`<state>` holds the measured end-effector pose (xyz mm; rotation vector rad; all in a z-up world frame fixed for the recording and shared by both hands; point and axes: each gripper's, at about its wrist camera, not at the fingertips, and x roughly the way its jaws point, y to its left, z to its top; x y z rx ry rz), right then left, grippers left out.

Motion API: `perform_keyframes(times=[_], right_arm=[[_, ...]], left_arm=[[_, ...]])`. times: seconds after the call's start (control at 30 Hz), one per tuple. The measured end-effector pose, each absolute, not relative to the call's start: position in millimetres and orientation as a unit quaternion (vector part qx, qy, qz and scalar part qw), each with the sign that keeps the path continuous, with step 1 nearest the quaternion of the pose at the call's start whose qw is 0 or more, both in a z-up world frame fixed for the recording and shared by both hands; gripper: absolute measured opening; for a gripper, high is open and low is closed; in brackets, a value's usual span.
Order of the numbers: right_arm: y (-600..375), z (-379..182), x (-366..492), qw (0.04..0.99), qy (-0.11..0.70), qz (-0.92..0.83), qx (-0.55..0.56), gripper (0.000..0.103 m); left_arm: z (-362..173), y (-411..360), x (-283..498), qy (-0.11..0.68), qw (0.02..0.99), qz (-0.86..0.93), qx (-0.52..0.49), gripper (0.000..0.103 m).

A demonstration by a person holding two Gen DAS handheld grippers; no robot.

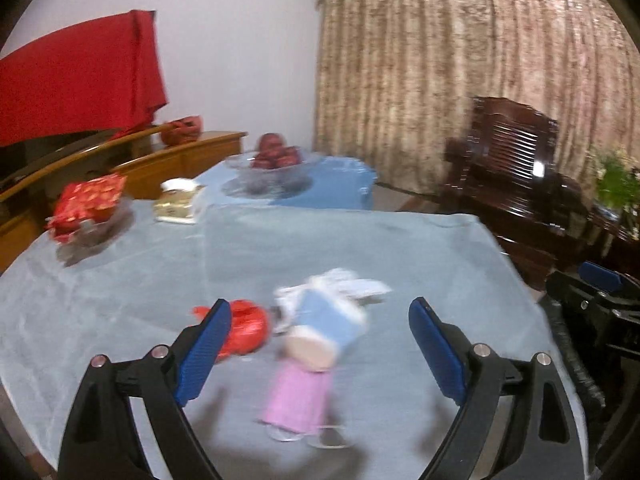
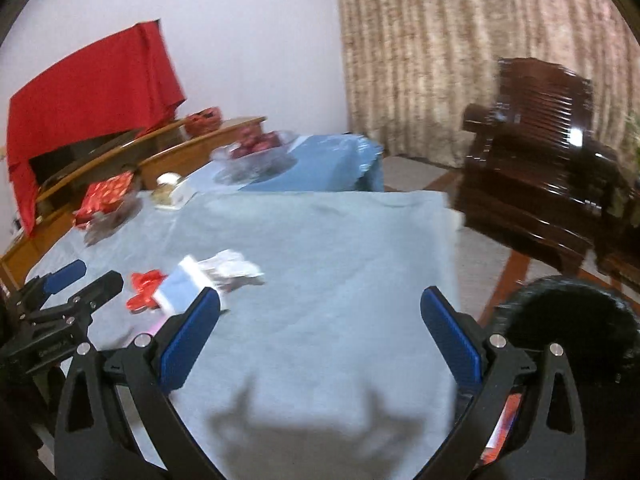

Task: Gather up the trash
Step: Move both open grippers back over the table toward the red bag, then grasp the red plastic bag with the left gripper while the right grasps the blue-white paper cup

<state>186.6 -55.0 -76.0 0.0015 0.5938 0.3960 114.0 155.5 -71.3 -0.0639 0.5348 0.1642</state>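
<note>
both hand-held grippers, left and right, gape wide, holding nothing.

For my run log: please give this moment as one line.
left gripper: open, above blue-pink carton | right gripper: open, holds nothing | red wrapper, white wrapper: on table

Black curved fingers, blue ribbed pads, silver screws.
</note>
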Motion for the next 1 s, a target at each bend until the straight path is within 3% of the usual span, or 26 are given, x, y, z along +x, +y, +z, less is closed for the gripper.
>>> perform_keyframes(times=[0.57, 1.0], right_arm=[[58.7, -133.4, 219.0, 0.894, 0.346, 0.281, -0.048, 0.098], [94.5, -152.0, 236.2, 0.872, 0.369, 0.315, -0.067, 0.098]], left_arm=[[-120.5, 254.7, 125.9, 0.306, 0.938, 0.149, -0.066, 0.088], [-141.0, 274.1, 138.6, 0.327, 0.928, 0.160, -0.074, 0.088]])
